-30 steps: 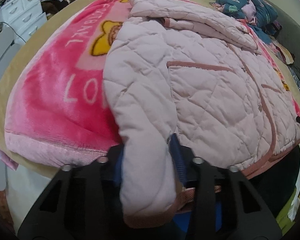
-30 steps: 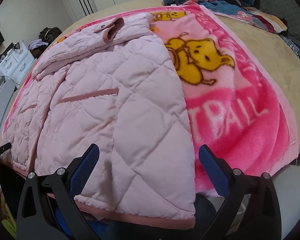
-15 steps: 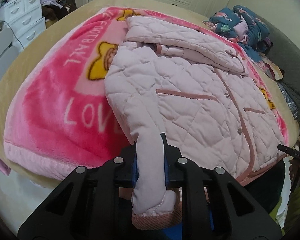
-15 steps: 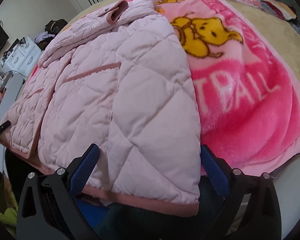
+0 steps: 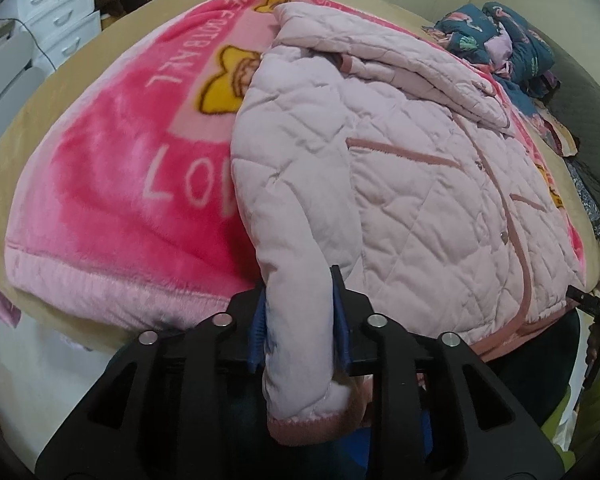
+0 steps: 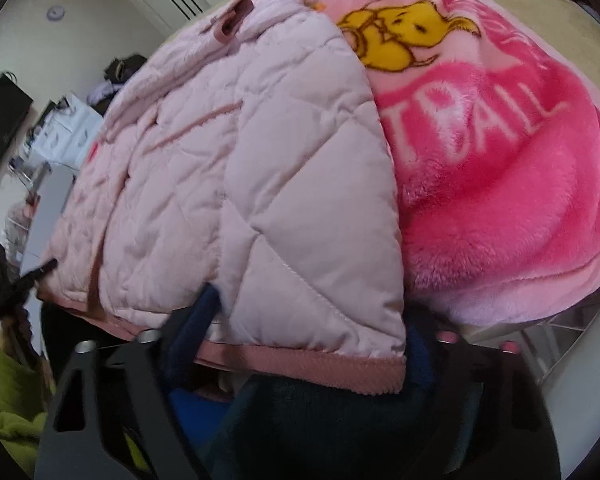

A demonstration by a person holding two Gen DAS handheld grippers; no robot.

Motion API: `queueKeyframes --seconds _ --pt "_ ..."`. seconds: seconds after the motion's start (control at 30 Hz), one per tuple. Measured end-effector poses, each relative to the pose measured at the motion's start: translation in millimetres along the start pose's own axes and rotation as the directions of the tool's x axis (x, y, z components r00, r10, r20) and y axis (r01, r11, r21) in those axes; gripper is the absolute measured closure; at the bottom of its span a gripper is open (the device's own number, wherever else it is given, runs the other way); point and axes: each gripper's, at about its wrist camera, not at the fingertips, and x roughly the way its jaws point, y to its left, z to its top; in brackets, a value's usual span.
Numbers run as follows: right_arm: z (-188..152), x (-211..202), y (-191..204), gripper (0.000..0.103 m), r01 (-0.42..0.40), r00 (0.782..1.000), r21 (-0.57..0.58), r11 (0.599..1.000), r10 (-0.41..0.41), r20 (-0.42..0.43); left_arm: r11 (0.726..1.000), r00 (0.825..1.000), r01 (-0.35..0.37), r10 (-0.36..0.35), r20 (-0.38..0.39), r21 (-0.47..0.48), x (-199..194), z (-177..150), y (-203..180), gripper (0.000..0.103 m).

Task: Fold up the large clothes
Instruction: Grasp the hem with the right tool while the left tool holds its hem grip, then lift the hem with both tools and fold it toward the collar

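At six o'clock the jacket (image 5: 400, 168) sleeve is pinched by the opening left gripper (image 5: 298, 320), its hem straddled by the closing right gripper (image 6: 312, 344).

1. The puffy jacket (image 5: 412, 184) is pale pink, with stitched diamond shapes all over it.
2. Its edges and pocket lines are a darker, dusty pink.
3. The fluffy blanket (image 5: 112, 184) under it is bright pink with a lighter pink border, white letters and yellow cartoon bears.
4. The bed (image 5: 4, 152) is tan.
5. The pile of clothes (image 5: 500, 36) is dark blue with pink and green prints.
6. The drawers (image 5: 56, 12) are white.
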Motion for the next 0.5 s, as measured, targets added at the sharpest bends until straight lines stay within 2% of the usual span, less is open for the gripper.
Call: queueKeyframes --seconds 0.1,0.13,0.17,0.23,0.37,0.5 --pt "-0.1 -9.5 4.7 0.067 -0.028 0.999 -0.011 1.000 0.029 0.023 1.000 1.000 0.001 -0.001 -0.014 -0.011 0.4 -3.9 5.0 0.077" --pt "1.7 -18.4 8.5 0.079 -0.069 0.996 -0.018 0.997 0.070 0.056 1.000 1.000 0.003 -0.003 -0.018 -0.013 0.6 -5.4 5.7 0.077" --pt "4.2 -24.5 11.6 0.083 -0.079 0.994 -0.026 0.997 0.081 0.080 1.000 1.000 0.002 -0.003 -0.021 -0.012 0.7 -7.1 5.7 0.077" --pt "10.8 -40.0 23.9 0.086 -0.094 0.984 -0.062 0.994 0.102 0.143 1.000 1.000 0.002 -0.002 -0.028 -0.004 0.6 -9.8 4.4 0.076" --pt "27.3 -63.3 43.9 0.088 -0.118 0.959 -0.112 0.987 0.143 0.247 0.999 0.998 0.034 -0.035 -0.059 -0.005 3.9 -16.1 3.0 0.062" --pt "43.9 -71.0 52.6 0.088 -0.142 0.941 -0.123 0.982 0.172 0.292 0.997 0.997 0.018 -0.012 -0.076 0.069 7.1 -22.6 -12.8 0.058"
